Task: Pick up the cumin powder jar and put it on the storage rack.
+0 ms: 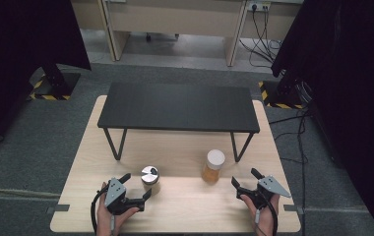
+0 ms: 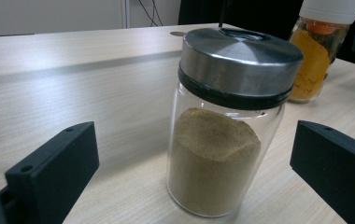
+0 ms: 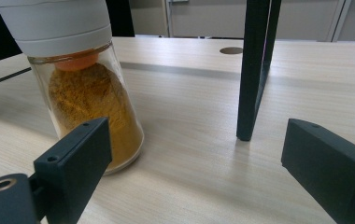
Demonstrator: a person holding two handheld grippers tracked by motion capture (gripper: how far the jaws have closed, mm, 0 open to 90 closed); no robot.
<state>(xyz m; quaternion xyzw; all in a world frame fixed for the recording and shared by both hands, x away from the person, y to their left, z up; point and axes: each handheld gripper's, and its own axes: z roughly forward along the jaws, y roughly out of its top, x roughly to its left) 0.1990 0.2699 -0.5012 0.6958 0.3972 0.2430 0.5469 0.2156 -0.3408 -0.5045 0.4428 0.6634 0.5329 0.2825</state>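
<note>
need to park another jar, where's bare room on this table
Bare wood: between the steel-lidded jar and the white-lidded jar; along the near edge between left gripper and right gripper; atop the black shelf. Crowded: right beside each jar, where open jaws wait.

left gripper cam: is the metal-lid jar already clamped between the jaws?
No. The left gripper stands open, its jaws clear of the metal-lid spice jar on both sides, with bare table in the gaps.

Between the black left gripper (image 2: 192, 172) jaws, a clear jar (image 2: 220, 135) is showing tan powder under its silver lid; left of the right gripper (image 3: 203, 172), a white-capped jar (image 3: 84, 84) is showing orange-yellow powder.
</note>
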